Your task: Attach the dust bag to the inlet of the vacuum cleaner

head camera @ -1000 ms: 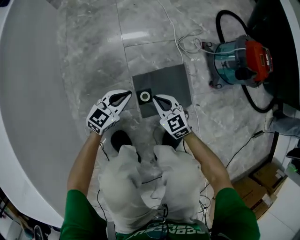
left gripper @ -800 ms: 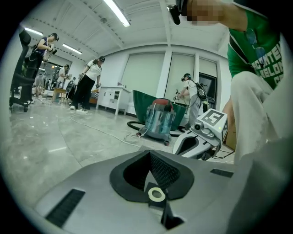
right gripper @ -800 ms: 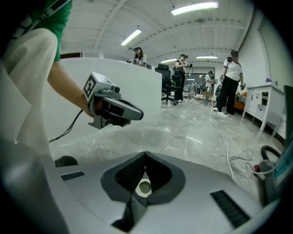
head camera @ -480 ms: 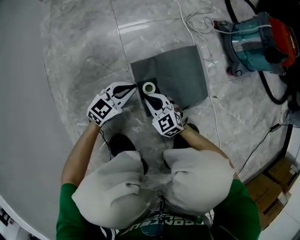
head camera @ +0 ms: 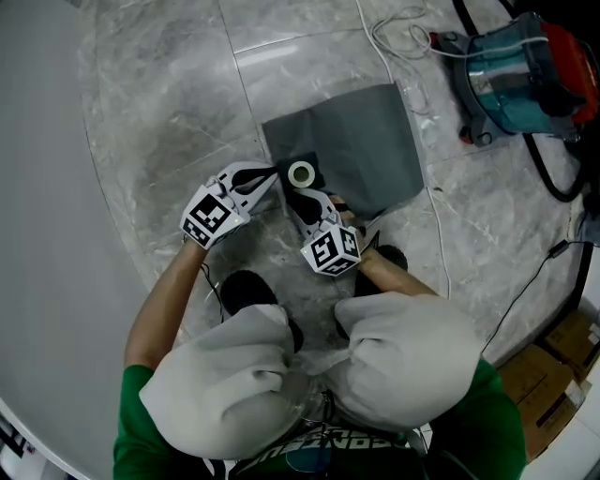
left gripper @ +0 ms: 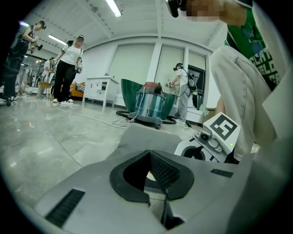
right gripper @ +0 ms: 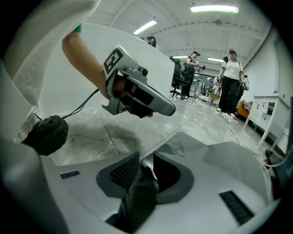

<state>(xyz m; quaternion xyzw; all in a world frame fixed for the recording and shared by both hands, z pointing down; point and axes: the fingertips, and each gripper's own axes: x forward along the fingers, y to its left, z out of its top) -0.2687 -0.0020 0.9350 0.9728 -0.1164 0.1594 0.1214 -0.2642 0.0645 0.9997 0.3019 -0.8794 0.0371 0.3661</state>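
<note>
The grey dust bag lies flat on the marble floor, its black collar with the white inlet ring at the near edge. My left gripper is shut on the collar's left edge; its pads meet over a thin edge. My right gripper is at the collar's near side. Its jaws are opening, with dark collar fabric loose between them and no pad pressing on it. The teal and red vacuum cleaner stands at the far right, apart from the bag.
A black hose and a white cable lie by the vacuum. Cardboard boxes sit at the lower right. A curved white wall fills the left. My knees and black shoes are just behind the grippers. Other people stand far off.
I have crouched, and both grippers have sunk to the floor with the bag, which now lies spread flat. The right gripper's jaws have parted.
</note>
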